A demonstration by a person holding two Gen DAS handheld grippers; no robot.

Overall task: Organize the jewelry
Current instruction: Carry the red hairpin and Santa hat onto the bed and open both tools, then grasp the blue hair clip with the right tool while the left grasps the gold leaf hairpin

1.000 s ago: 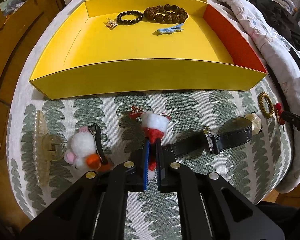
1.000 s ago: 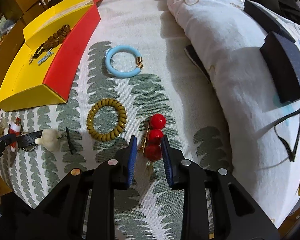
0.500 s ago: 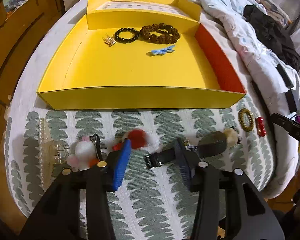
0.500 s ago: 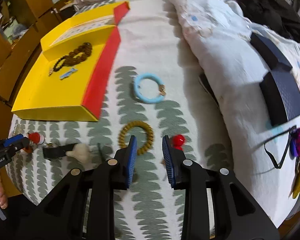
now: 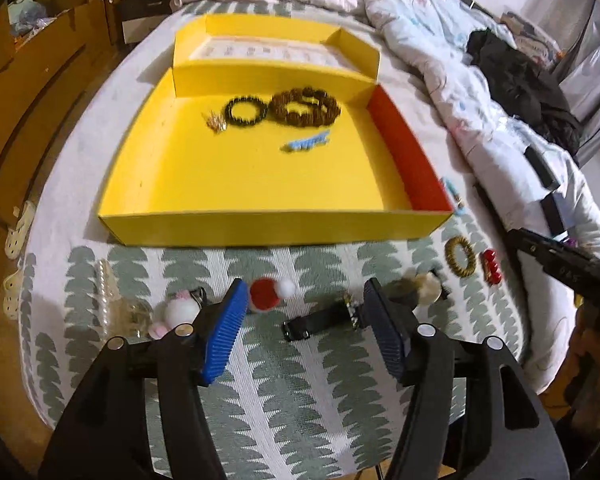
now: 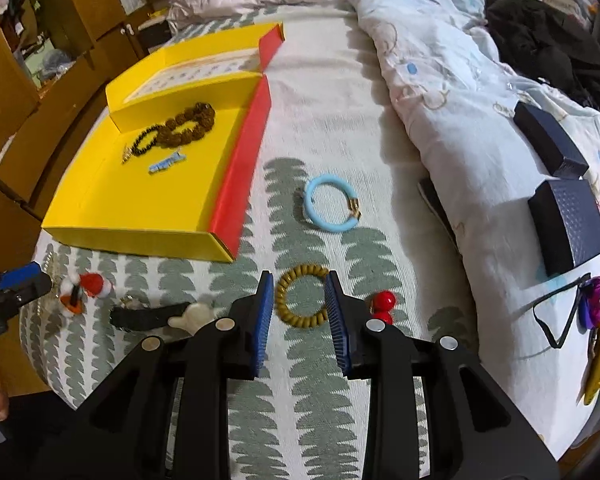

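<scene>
**Both tongs empty above the scattered jewelry**

Left gripper [image 5: 304, 312] at lower centre of its view, jaws opening, nothing between the pads; black watch strap [image 5: 320, 322] and red-and-white pompom clip [image 5: 270, 294] lying on the leaf-print cloth [image 5: 300, 392] beyond. Right gripper [image 6: 298, 312] jaws apart, clamped on nothing; olive coil hair tie [image 6: 302, 300] seen through the gap, on the cloth. Red bead clip [image 6: 382, 306] half hidden behind the right finger. Blue bangle [image 6: 331, 202] at centre. Yellow box [image 5: 260, 224] in the upper half, holding black bead bracelet [image 5: 246, 111], brown bead bracelet [image 5: 305, 107], blue hair clip [image 5: 306, 143], all blurred. Printed sheet in the rear compartment unreadable. Faint lettering on the gripper body at far right, illegible.
</scene>
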